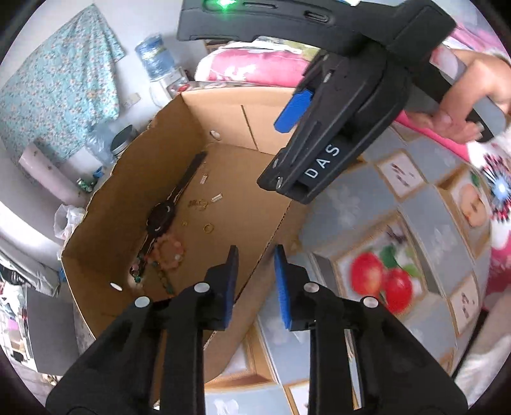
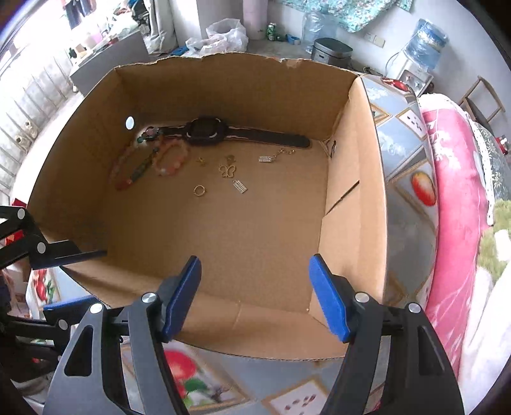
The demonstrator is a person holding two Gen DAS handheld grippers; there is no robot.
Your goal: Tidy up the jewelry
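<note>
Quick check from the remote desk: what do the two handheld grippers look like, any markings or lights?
Both are black plastic linkages with silver rivets and blue ribbed pads: left gripper, right gripper. Seen from the left wrist, the right unit carries white "DAS" lettering and a green light.

A: What sits inside the cardboard box (image 2: 351, 204)?
B: A black watch (image 2: 207, 131) by the far wall, bead bracelets (image 2: 166, 159) beside it, a gold ring (image 2: 199, 190) nearer.

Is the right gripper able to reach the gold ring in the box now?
Probably yes: the right gripper is open above the cardboard box, and nothing covers the gold ring.
</note>
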